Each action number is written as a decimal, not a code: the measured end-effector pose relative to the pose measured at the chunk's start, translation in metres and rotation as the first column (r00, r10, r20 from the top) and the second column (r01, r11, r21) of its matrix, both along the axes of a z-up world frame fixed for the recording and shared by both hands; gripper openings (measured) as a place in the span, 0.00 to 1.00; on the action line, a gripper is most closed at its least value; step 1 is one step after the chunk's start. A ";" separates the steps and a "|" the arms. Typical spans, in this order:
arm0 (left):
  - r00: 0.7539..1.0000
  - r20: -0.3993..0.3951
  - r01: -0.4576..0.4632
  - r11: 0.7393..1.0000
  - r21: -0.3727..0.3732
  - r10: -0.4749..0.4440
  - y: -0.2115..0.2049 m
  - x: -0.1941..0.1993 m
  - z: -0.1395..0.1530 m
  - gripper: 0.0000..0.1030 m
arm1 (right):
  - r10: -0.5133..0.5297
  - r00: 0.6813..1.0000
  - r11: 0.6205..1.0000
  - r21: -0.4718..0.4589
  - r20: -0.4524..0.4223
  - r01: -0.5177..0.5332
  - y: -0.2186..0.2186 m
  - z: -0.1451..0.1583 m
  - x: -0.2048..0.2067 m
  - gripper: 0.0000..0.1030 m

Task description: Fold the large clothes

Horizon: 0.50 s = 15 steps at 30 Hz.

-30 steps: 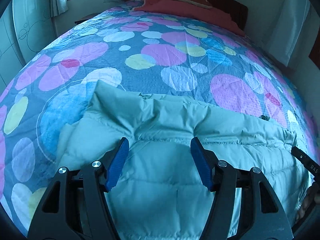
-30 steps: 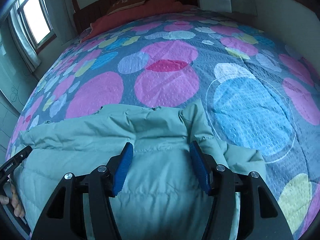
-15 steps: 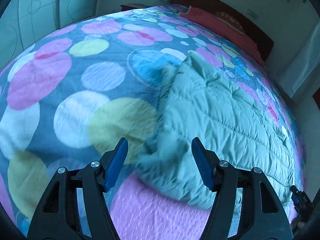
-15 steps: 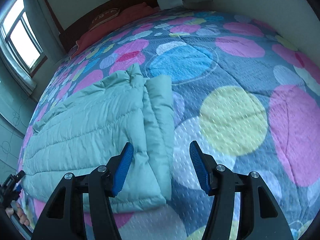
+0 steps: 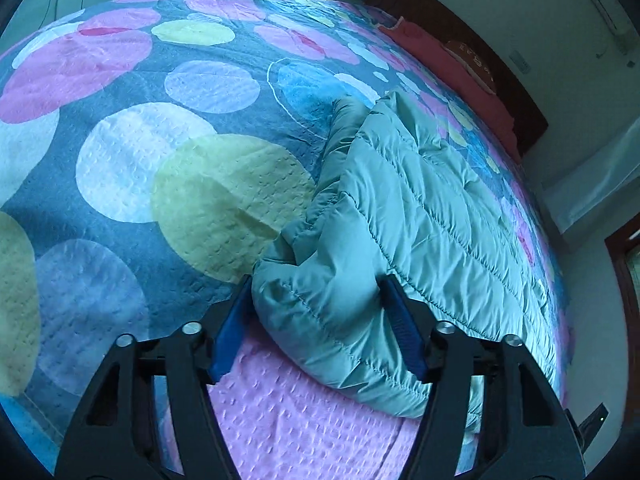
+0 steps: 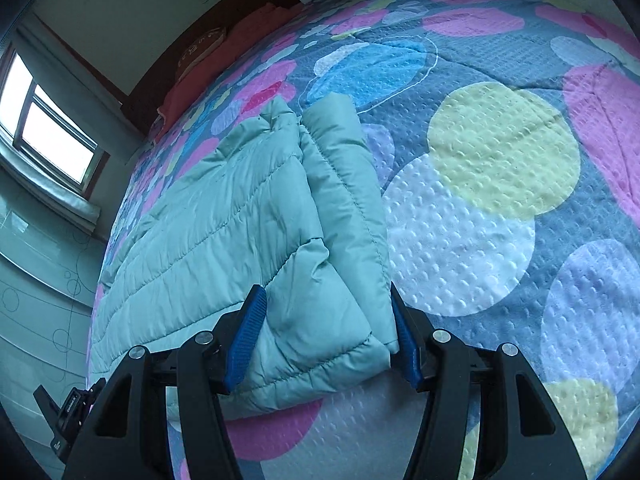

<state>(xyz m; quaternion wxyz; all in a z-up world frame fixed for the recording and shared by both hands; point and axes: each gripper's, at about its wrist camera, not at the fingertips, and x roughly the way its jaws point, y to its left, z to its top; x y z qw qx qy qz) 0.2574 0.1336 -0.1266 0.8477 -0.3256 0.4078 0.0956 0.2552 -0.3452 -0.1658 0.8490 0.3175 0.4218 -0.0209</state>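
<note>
Two grippers sit at the near corners of a pale green quilted jacket (image 5: 420, 216) that lies spread on the bed, on a bedspread (image 5: 132, 168) printed with big pink, blue, yellow and white circles. In the left wrist view, the left gripper (image 5: 316, 292) has a puffy bottom corner of the jacket bunched between its blue pads (image 5: 402, 332), which have just been closing; both pads touch the fabric, and the jaws stand about half open around the thick padding. The jacket runs away from that corner toward the red pillows (image 5: 452, 68) and dark wooden headboard (image 5: 480, 56) at the far end. In the right wrist view, the right gripper (image 6: 326, 304) likewise has its jaws closing in on the other bottom corner, where a sleeve (image 6: 348, 184) lies folded along the jacket's edge; the padded hem fills the gap between the blue pads (image 6: 246, 336), and both press against it. A window (image 6: 44, 128) shows bright at the left of that view, and part of the other gripper's black body peeks in at the lower left corner.
</note>
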 end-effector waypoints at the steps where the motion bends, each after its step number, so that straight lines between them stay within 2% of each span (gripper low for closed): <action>1: 1.000 0.004 0.003 1.000 -0.008 -0.003 -0.002 0.001 -0.002 0.47 | 0.000 1.000 1.000 0.009 0.005 0.000 0.000 -0.001 0.000 0.45; 2: 1.000 0.013 0.011 1.000 -0.009 -0.011 -0.004 0.002 -0.003 0.38 | 0.003 1.000 1.000 0.020 0.010 -0.003 0.000 -0.001 0.000 0.38; 5: 0.998 0.041 0.038 0.999 0.004 -0.038 -0.009 -0.001 -0.003 0.21 | 0.012 0.999 1.000 0.026 0.038 -0.013 0.002 0.001 -0.003 0.23; 7: 0.998 0.054 0.046 0.999 0.005 -0.046 -0.010 -0.004 -0.001 0.15 | 0.016 0.999 1.000 0.023 0.052 -0.017 0.003 0.004 -0.006 0.19; 10: 0.997 0.063 0.053 0.998 0.017 -0.054 -0.011 -0.009 0.005 0.11 | 0.013 0.998 1.000 0.027 0.065 -0.015 0.003 0.007 -0.012 0.17; 15: 0.997 0.050 0.062 0.996 0.065 -0.065 -0.015 -0.023 0.010 0.10 | 0.016 0.998 1.000 0.025 0.064 -0.018 0.004 0.008 -0.024 0.16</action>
